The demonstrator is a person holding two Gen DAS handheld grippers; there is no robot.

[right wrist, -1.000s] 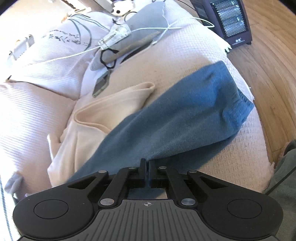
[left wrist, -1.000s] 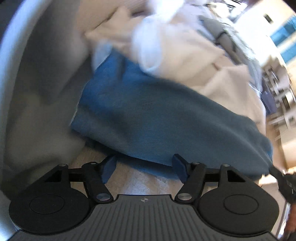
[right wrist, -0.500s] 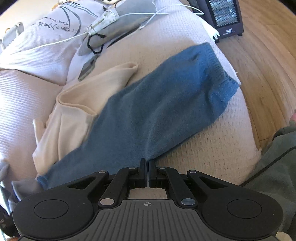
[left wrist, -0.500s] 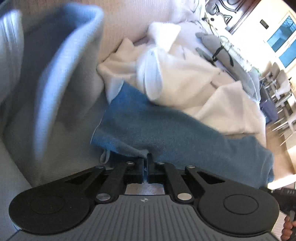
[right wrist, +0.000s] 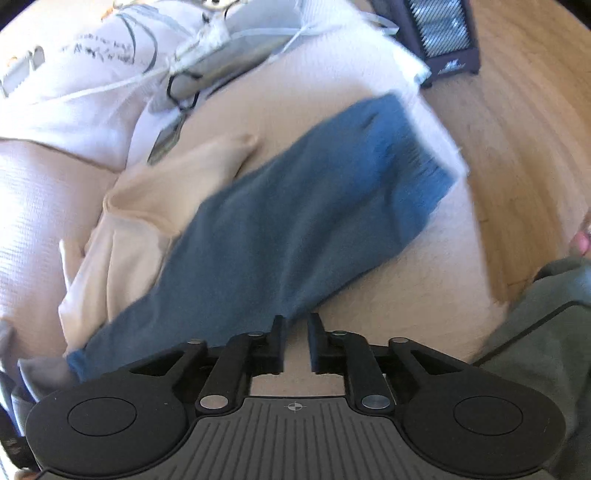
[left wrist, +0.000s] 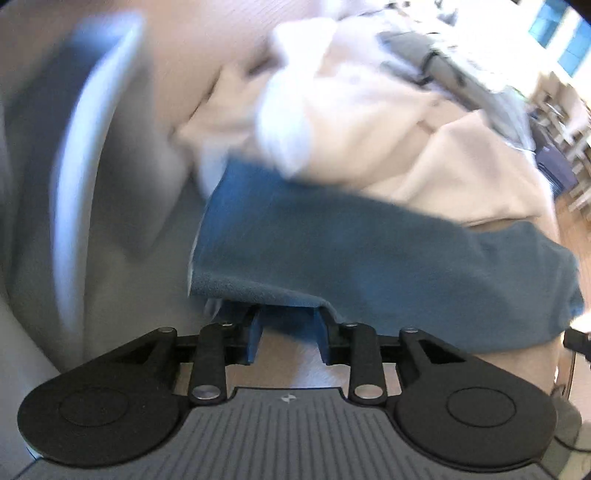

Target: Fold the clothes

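Left gripper [left wrist: 287, 334]: angled steeply down, jaws opening, released; the near hem of the blue garment [left wrist: 369, 254] lies at its fingertips, not pinched.
Right gripper [right wrist: 295, 341]: angled down, jaws opening, nothing clamped; the garment's edge sits just beyond its left finger.
Change: half a second ago both grippers were clenched on the blue hem; both have since let go.
Blue garment: laid out long across the sofa cushion [right wrist: 388, 295], one end partly over a cream garment [right wrist: 147, 206].
Edges: the garment's far end lies near the cushion's edge, with wooden floor [right wrist: 517, 129] and a heater [right wrist: 443, 33] beyond; bare cushion lies in front of the right gripper.
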